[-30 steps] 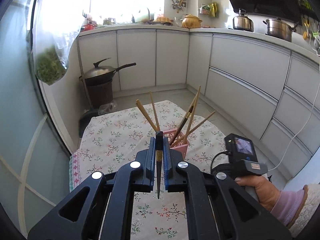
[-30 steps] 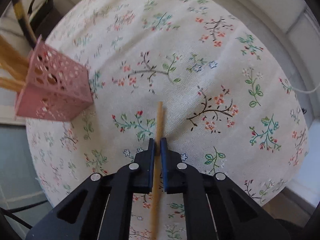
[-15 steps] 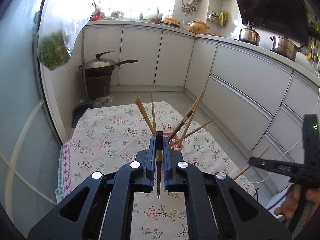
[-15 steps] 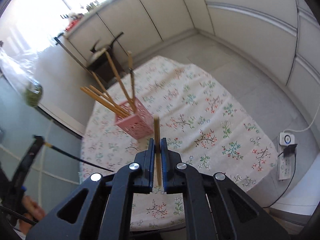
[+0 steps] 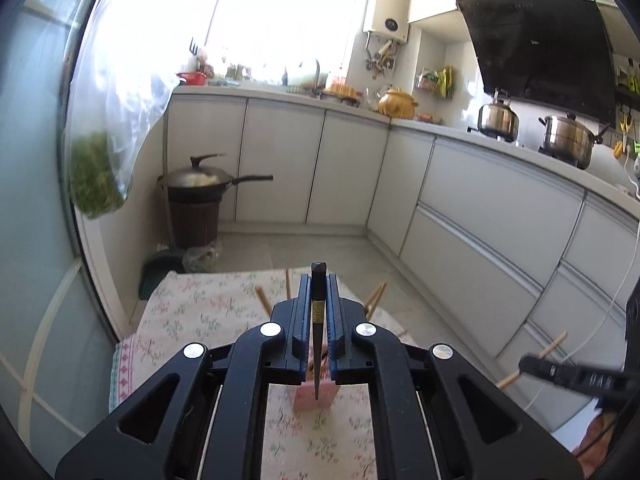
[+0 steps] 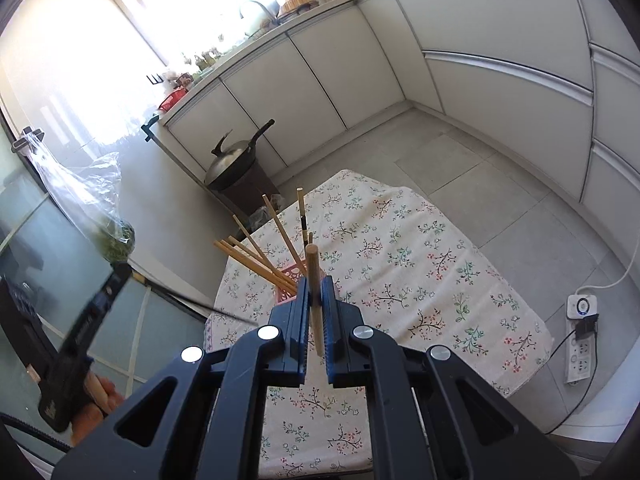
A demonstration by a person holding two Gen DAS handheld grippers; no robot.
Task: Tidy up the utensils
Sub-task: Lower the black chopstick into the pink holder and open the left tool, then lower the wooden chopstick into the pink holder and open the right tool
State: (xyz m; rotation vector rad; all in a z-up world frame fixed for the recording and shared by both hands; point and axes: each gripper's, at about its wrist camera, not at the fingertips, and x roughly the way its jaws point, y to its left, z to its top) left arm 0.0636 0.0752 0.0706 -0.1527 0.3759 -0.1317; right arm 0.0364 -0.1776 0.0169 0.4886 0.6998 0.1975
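No readable writing anywhere. Floral tablecloth (image 6: 420,280) under a pink basket (image 6: 289,280) of chopsticks; power strip (image 6: 582,340) only in right view, stove pots (image 5: 566,140) only in left. Left gripper (image 5: 318,312) clamped on black chopstick (image 5: 318,320); right gripper (image 6: 316,312) clamped on wooden chopstick (image 6: 314,280), above the basket.

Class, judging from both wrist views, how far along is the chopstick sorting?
Done: several chopsticks stand in the pink holder. In hand: left gripper grips a dark chopstick; right gripper grips a wooden chopstick. Left: drop both in.
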